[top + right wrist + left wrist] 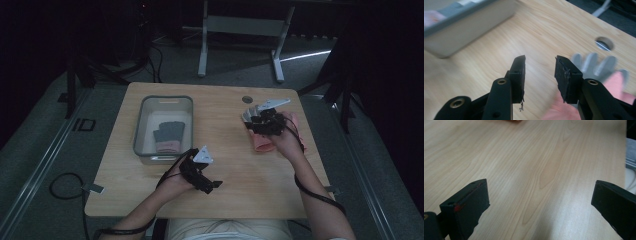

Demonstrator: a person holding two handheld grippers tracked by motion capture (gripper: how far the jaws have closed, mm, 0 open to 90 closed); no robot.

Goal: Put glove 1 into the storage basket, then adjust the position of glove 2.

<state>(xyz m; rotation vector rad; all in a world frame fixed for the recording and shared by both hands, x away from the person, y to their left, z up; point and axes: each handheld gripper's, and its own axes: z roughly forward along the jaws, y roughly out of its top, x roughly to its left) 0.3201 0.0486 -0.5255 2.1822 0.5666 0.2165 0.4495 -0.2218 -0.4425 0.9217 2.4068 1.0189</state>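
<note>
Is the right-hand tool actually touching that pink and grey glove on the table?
Cannot tell. In the right gripper view the right tool has its jaws parted above the blurred glove, with nothing between them. In the high view the hand covers it.

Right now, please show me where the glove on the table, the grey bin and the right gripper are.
glove on the table (263, 143): high view, pink cuff end.
grey bin (164, 99): high view, far rim.
right gripper (540, 75): right gripper view, gap between its open jaws.
</note>
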